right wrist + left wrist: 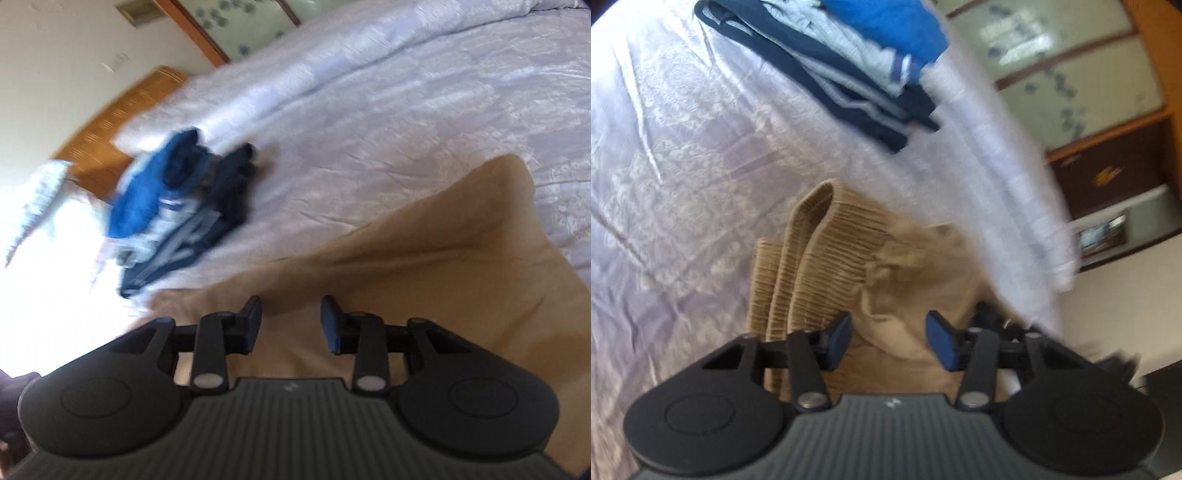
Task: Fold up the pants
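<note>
- Left wrist view: the left gripper (888,338) is sitting at the lower centre of the frame, its jaws standing wide apart with nothing between the blue pads (839,339).
- The tan pants (849,280) are lying just beyond the fingers, in the centre and lower centre, with the ribbed waistband (809,251) bunching up in folds toward the left (the cloth to the right is blurred).
- A pile of folded clothes (857,66), blue, grey and navy, is resting at the top centre on the pale lilac bedspread (683,166).
- Right wrist view: the right gripper (291,325) is showing at the lower centre, jaws also gaping and holding nothing.
- The pants (443,258) are spreading from the centre to the lower right of the frame, under and ahead of the fingers.
- The folded clothes (173,210) are lying at the centre left (heavily blurred), on the bedspread (406,92) filling the upper right.
</note>
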The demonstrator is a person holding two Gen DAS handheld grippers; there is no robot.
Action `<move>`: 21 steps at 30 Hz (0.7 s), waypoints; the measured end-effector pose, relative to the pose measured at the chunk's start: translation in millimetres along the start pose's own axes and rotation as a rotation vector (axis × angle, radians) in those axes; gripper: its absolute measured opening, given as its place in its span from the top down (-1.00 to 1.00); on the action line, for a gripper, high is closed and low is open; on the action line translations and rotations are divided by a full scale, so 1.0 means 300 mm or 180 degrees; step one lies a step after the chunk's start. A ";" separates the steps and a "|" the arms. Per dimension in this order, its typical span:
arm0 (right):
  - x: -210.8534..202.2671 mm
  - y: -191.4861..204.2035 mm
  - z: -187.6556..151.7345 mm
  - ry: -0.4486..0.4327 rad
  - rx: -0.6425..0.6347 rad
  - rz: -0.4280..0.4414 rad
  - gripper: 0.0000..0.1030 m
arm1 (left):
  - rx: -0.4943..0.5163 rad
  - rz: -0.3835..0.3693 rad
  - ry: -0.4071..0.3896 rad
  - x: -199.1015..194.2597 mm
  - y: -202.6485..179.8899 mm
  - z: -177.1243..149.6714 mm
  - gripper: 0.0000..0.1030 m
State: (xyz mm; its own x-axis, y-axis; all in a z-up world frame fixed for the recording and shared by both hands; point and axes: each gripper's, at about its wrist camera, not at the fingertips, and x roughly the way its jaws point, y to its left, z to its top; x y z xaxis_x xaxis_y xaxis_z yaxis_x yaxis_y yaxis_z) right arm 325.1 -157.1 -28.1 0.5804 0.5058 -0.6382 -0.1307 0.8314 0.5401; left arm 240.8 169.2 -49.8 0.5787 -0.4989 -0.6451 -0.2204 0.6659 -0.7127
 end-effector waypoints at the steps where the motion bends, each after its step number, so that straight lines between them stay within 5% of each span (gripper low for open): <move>1: 0.031 -0.040 0.009 -0.0003 0.0081 -0.0175 0.33 | -0.0016 0.0063 0.0017 0.016 0.017 0.000 0.56; 3: 0.046 -0.171 0.029 -0.0076 0.0431 -0.0211 0.94 | -0.0102 0.0040 0.0047 0.019 0.062 0.001 0.86; 6: -0.020 -0.340 0.010 -0.0136 0.1262 0.0056 0.98 | -0.0340 -0.0177 0.0084 -0.051 0.120 0.000 0.83; 7: -0.081 -0.351 0.006 -0.0242 0.1234 -0.0026 0.75 | -0.0320 -0.0171 0.0032 -0.085 0.123 -0.014 0.71; 9: -0.243 -0.363 -0.019 -0.0531 0.1106 -0.0057 0.19 | -0.0241 -0.0087 -0.0156 -0.181 0.137 -0.039 -0.23; 11: -0.407 -0.394 -0.074 -0.0714 0.1153 -0.0027 0.08 | -0.0154 0.0070 -0.0286 -0.256 0.151 -0.067 -0.51; 16: -0.634 -0.503 -0.257 -0.0814 0.1459 -0.0164 -0.05 | -0.0492 -0.0264 0.0118 -0.252 0.205 -0.146 -0.72; 21: -0.541 -0.523 -0.334 -0.0659 0.1843 -0.0160 -0.16 | -0.0651 -0.0347 0.0143 -0.148 0.170 -0.150 -0.92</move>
State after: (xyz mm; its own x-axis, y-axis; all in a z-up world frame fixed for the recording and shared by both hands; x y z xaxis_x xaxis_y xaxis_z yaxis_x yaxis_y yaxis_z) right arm 170.8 -346.6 -64.3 0.7261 0.3659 -0.5821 0.3247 0.5638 0.7594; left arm 168.6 200.4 -69.8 0.5733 -0.5890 -0.5696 -0.3156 0.4828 -0.8169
